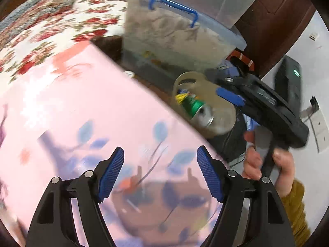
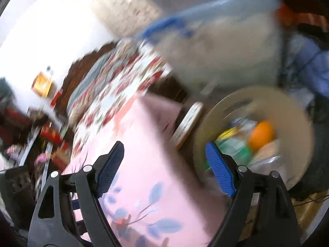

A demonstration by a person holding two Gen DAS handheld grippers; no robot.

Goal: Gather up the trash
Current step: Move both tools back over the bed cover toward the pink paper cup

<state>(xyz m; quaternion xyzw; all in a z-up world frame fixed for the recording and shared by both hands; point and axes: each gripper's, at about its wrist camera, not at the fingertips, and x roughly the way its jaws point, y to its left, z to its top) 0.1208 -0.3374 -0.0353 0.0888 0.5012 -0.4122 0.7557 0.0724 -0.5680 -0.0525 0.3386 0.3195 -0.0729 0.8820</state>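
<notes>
Here: left gripper [image 1: 160,173] fingers apart, empty, over pink bedsheet [image 1: 92,113]. Right gripper [image 2: 164,168] fingers apart, empty. Beyond right finger, beige bin [image 2: 296,111] holds green can [image 1: 195,108], orange item [image 2: 261,133], wrappers.

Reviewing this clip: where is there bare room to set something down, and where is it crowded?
Free: the pink sheet, from the floral blanket to the bed edge. Crowded: the floor beyond that edge, where the bin, holding a green can, sits against the storage box. Both views are blurred.
</notes>
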